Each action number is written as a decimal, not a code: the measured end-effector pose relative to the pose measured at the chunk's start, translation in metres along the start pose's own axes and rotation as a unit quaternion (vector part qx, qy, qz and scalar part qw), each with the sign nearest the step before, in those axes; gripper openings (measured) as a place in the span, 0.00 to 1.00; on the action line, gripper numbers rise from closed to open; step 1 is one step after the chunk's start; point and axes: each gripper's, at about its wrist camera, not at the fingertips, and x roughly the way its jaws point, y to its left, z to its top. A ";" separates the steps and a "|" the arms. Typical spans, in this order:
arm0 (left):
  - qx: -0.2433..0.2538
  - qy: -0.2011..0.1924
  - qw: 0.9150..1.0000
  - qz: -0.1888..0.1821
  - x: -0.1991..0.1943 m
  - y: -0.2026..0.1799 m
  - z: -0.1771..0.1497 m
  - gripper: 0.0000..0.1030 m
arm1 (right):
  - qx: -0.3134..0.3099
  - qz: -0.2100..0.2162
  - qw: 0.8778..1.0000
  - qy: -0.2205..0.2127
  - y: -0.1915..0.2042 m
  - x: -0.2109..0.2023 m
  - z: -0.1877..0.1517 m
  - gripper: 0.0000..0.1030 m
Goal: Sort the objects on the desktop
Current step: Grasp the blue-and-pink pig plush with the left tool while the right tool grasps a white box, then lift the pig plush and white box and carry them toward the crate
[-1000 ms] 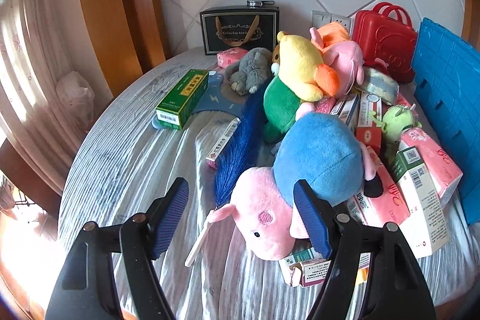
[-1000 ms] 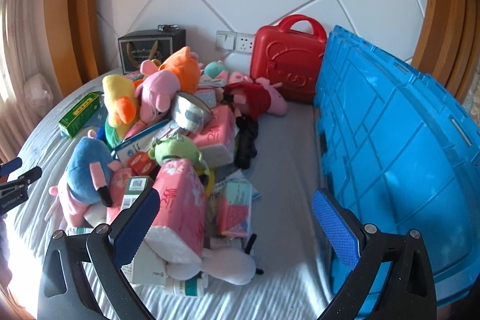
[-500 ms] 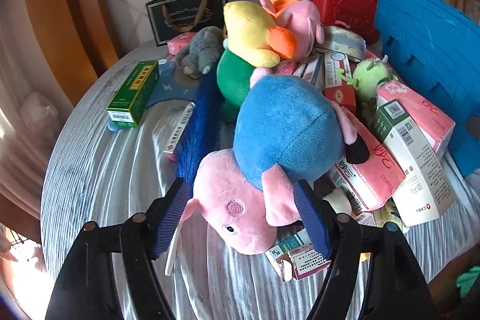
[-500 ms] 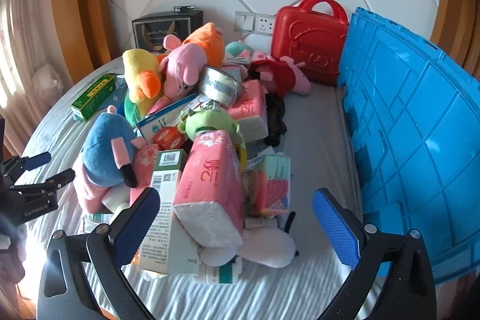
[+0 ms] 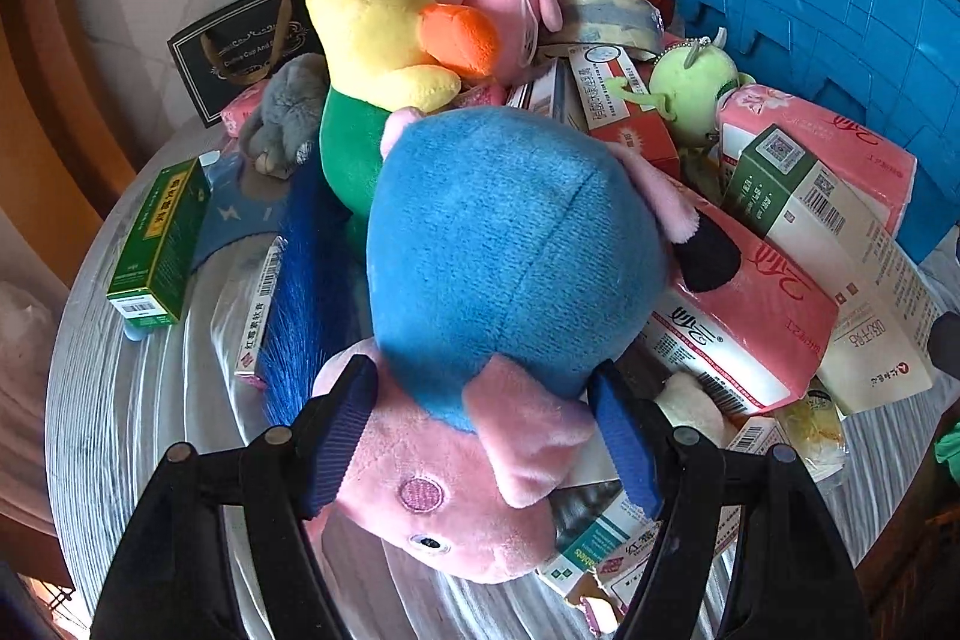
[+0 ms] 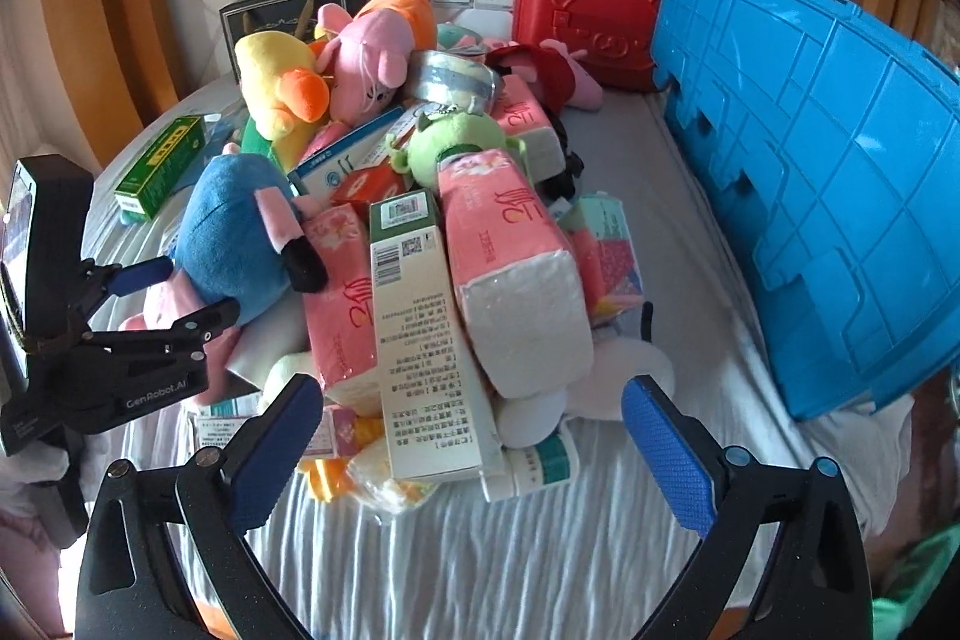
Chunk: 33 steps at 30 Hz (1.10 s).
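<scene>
A pink pig plush in a blue shirt lies at the near left of a heap of toys and boxes on a table with a grey striped cloth. My left gripper is open, its blue pads on either side of the pig's neck. In the right wrist view the left gripper straddles the same plush. My right gripper is open and empty just before the heap, in front of a tall white and green box and pink tissue packs.
A blue plastic crate stands on the right. A red toy case and a black box stand by the tiled wall. A yellow duck plush, a green box and a green monster toy lie in the heap.
My left gripper has moved forward until its open pads flank the pig plush. My right gripper has moved closer to the heap and stays open.
</scene>
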 end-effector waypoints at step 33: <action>-0.063 -0.121 0.990 -0.021 -0.097 0.033 0.034 0.56 | 0.002 0.024 0.995 -0.095 0.018 -0.047 0.035 0.32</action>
